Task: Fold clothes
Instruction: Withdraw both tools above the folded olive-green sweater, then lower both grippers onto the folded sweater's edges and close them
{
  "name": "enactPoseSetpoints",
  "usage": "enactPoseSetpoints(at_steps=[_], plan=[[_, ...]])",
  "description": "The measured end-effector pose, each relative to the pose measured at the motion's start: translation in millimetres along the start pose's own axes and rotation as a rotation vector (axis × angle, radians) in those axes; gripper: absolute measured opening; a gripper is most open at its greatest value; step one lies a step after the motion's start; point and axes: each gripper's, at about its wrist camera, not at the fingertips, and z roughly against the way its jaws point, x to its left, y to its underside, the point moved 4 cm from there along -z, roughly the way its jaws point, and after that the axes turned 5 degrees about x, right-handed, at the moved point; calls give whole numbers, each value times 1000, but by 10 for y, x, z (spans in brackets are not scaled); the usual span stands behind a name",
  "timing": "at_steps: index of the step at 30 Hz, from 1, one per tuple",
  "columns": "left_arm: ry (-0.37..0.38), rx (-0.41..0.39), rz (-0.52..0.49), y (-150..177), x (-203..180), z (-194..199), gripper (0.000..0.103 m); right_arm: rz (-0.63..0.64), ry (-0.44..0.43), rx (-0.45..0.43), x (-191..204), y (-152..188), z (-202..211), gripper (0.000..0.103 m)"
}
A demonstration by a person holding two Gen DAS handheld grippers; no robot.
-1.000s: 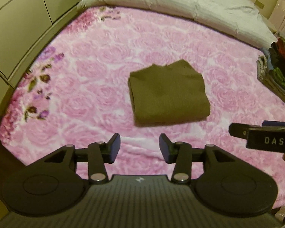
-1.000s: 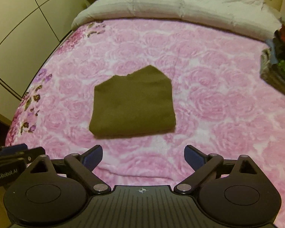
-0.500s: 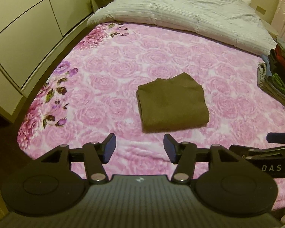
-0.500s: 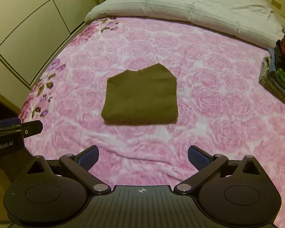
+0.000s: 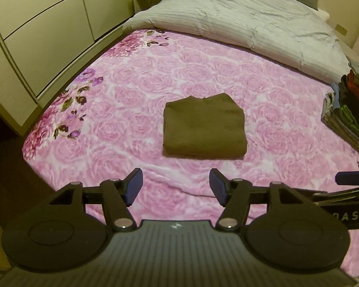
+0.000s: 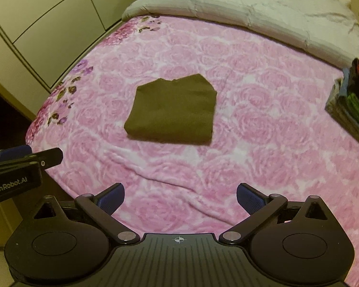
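Olive-brown garment (image 5: 204, 129) lies folded into a compact rectangle near the middle of the pink rose-print blanket (image 5: 131, 91), untouched by either tool. Against the views a second ago it shows smaller and farther off in both wrist cameras: both hands have pulled back and up from the bed. Left gripper (image 5: 176, 187) has just been opening its jaws, nothing between them; now moderately wide. Right gripper (image 6: 180, 199) stands at full spread, also empty. Judgement: this fold looks finished and released. Stack of folded clothes (image 5: 349, 114) sits at the bed's right edge, well apart; moving the garment there seems the likely next step.
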Motion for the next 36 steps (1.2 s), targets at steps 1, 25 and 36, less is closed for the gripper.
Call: enactPoseSetpoints(at_steps=[1,25,36], plan=[[-3,0,7,22,-24,12,58,6,-2,-3,-30,11,22,102],[-56,66,103,313,-55,28,60,102,-61,43,-156,79,-37,102],[216,137,257,-243,646,-1354,62,-147,-247,5,-749,-409,-935,102]])
